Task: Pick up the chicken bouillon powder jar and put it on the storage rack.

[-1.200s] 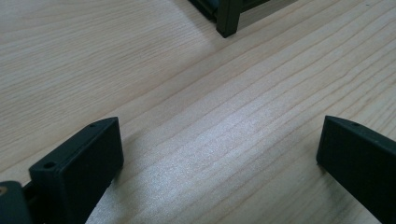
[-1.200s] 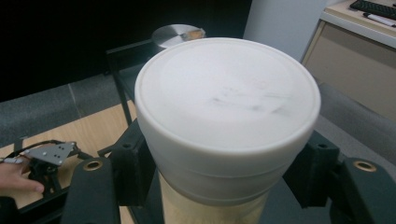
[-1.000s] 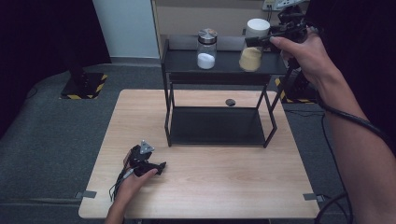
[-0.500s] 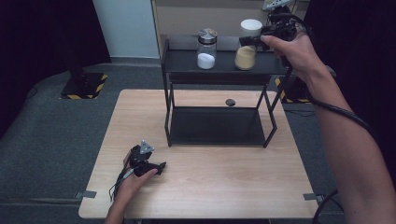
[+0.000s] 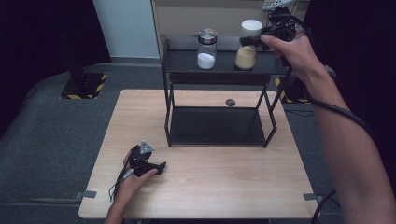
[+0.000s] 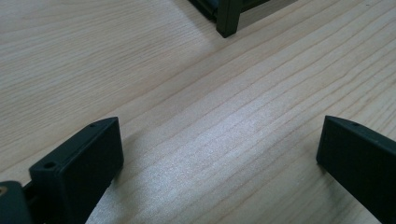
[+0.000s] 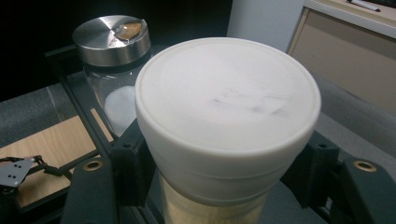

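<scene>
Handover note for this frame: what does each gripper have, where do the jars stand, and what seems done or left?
Right gripper: shut on the white-lidded jar of tan powder, at the top shelf of the black rack.
Left gripper: open, holding nothing, low over the wooden table.
Steel-lidded jar: on the top shelf, left of the held jar.
Done: jar brought to the shelf.
Left: probably release and withdraw.

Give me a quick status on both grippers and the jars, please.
Right gripper shut on white-lidded jar, standing on rack top. Left gripper open, low over table. Steel-lidded jar close beside.
</scene>
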Demonstrator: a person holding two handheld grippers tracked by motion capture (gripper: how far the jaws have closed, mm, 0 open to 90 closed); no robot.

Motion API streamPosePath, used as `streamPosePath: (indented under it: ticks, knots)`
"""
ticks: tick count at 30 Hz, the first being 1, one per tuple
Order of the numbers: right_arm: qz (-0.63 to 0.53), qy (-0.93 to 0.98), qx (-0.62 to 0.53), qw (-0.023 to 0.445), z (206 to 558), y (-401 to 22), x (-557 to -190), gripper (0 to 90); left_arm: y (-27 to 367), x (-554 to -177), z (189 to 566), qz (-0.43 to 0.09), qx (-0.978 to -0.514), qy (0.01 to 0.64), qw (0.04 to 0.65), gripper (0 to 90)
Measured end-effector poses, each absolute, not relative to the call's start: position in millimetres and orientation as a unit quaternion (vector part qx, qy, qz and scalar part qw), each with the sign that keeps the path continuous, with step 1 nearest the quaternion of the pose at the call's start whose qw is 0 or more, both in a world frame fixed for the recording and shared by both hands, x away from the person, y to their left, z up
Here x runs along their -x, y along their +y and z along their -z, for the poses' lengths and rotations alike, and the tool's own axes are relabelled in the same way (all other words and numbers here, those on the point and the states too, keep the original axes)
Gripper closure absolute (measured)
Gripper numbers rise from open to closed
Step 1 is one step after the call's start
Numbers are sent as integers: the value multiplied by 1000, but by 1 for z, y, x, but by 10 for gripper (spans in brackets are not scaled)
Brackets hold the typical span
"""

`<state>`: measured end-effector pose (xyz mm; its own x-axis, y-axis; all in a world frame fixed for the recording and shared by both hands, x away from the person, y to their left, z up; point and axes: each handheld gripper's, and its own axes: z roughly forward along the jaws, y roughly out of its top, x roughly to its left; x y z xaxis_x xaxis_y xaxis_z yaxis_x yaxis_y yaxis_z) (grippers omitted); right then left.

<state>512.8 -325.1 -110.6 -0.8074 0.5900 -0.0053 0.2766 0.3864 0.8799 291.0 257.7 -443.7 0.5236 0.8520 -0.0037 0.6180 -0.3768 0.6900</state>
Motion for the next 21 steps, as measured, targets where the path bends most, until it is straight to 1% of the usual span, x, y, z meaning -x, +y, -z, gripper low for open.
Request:
streamPosePath:
  ticks: [6,13,21]
  knots:
    - [-482,820,-264,159,109,-325,-514,358,258,-291,444,-180,-810,454,325,0]
    - [-496,811,-270,153,116,-333,-514,357,257,-290,444,-181,-809,455,325,0]
    - [-497,809,-271,157,118,-333,-512,356,257,-290,444,-181,-809,455,325,0]
